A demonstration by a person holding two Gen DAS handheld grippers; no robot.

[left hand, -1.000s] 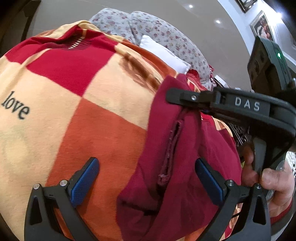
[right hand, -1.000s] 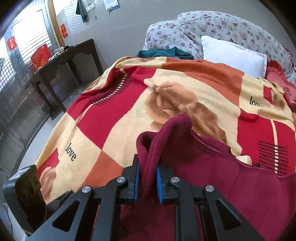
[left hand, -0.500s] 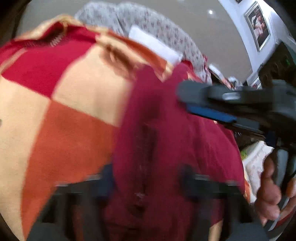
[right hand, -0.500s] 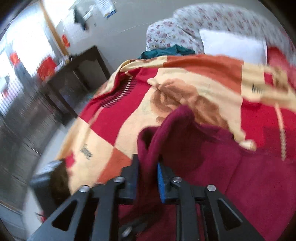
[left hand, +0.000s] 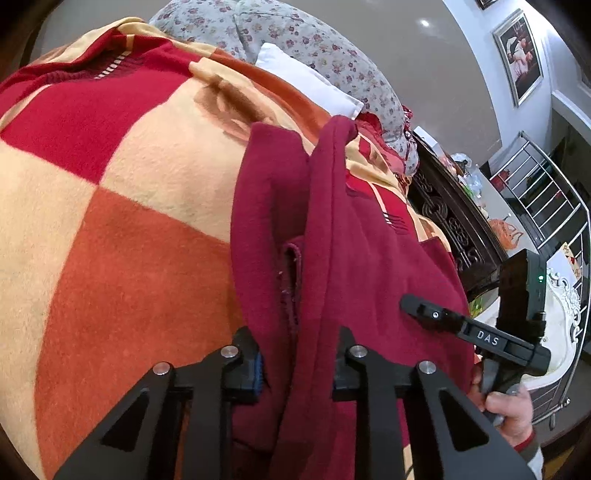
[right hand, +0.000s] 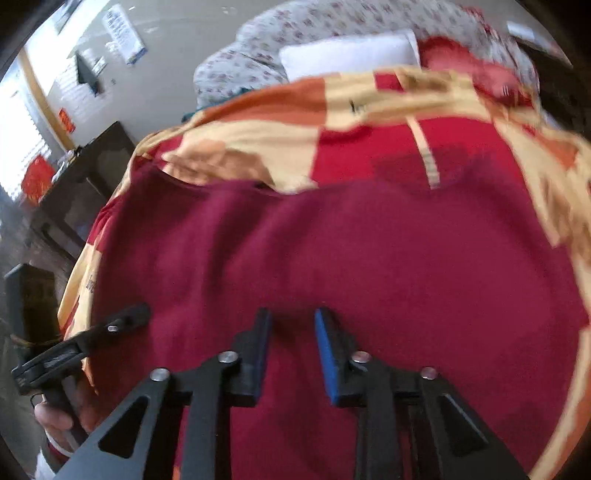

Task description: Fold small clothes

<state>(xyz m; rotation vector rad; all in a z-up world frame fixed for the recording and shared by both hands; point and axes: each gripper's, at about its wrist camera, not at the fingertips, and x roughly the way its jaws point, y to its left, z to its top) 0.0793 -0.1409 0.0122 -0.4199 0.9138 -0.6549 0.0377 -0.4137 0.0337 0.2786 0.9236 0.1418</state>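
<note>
A maroon garment lies on a checked red, orange and cream blanket. A raised lengthwise fold of it runs toward my left gripper, whose jaws are closing, with the pads pressing on the bunched cloth. In the right wrist view the maroon garment spreads flat under my right gripper. The right jaws are closing, but a gap shows between the blue pads and no cloth is in it. From the left wrist view, the right gripper hovers over the garment's right side, held by a hand.
A white pillow and floral pillows lie at the bed's far end. A dark carved bed frame and a metal rack stand to the right. A dark table stands off the bed's left side.
The left jaws closed from wide open onto the garment's fold. The right gripper let go of the garment edge it pinched and swept sideways and lower over the flat cloth.
</note>
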